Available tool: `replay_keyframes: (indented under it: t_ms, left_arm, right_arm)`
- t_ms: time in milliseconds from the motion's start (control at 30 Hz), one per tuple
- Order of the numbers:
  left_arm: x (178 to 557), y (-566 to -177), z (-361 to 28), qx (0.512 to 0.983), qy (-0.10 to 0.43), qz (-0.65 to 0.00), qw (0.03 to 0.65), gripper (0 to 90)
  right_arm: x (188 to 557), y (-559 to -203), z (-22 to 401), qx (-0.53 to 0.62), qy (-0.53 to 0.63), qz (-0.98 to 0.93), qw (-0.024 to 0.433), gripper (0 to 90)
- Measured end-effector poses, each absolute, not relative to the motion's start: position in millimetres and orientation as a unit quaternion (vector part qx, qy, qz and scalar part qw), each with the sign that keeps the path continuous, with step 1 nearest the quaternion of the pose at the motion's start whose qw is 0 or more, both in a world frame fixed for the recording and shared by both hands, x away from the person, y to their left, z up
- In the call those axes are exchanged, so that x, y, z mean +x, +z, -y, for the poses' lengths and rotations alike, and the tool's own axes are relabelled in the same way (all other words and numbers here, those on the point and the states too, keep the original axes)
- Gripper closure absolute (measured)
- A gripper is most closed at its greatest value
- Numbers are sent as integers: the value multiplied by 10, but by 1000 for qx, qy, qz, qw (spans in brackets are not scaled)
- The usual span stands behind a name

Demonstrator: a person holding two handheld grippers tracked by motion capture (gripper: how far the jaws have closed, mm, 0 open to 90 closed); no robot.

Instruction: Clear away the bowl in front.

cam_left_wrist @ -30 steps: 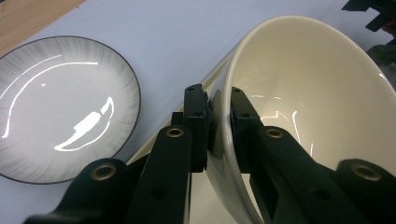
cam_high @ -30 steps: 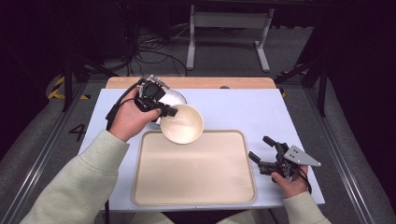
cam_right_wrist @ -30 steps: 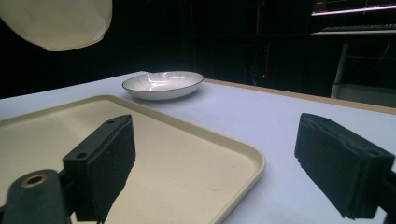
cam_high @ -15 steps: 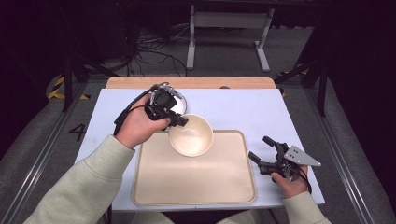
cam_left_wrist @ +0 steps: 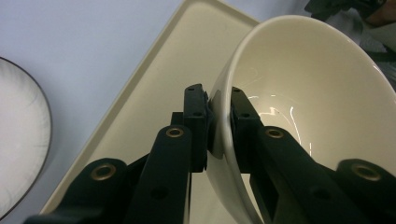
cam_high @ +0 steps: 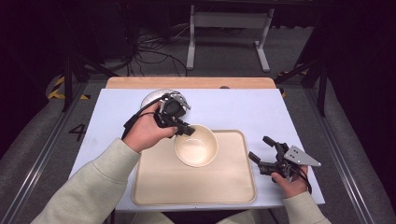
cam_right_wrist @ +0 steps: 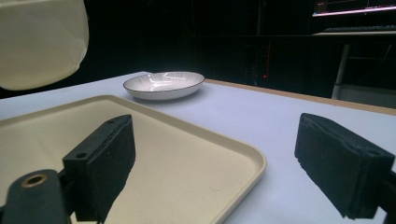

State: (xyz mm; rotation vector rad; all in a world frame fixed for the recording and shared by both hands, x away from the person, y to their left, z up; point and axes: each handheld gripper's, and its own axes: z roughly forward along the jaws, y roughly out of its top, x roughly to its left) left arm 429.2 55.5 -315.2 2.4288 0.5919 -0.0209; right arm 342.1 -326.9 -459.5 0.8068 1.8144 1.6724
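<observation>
A cream bowl [cam_high: 196, 145] hangs over the far part of the beige tray [cam_high: 233, 184], tilted, with my left gripper [cam_high: 183, 130] shut on its near-left rim. In the left gripper view the two black pads [cam_left_wrist: 198, 112] pinch the bowl's wall [cam_left_wrist: 308, 98], one outside and one inside. The bowl's underside [cam_right_wrist: 39, 42] shows at the upper left of the right gripper view. My right gripper [cam_high: 262, 149] rests on the table right of the tray, jaws wide apart and nothing between them; its pads [cam_right_wrist: 105, 161] frame the tray's corner [cam_right_wrist: 233, 163].
A white plate with a dark rim [cam_high: 156, 97] lies on the table beyond the left hand, also seen as a shallow dish [cam_right_wrist: 163, 84] from the right gripper. The pale blue tabletop [cam_high: 243, 109] has a wooden far edge [cam_high: 191, 82]. Dark floor, cables and a stand lie beyond.
The left hand has carried the bowl from near the plate to the right and down, over the tray. The right gripper has stayed put.
</observation>
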Motion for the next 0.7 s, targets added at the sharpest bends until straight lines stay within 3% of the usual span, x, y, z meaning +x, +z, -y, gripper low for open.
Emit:
replay_keyframes:
  t_ms: [700]
  left_arm:
    - [4310, -3523, -349, 942, -25, -188, 277, 813]
  right_arm:
    - [3423, -4596, 3273, 300, 621, -672, 269, 135]
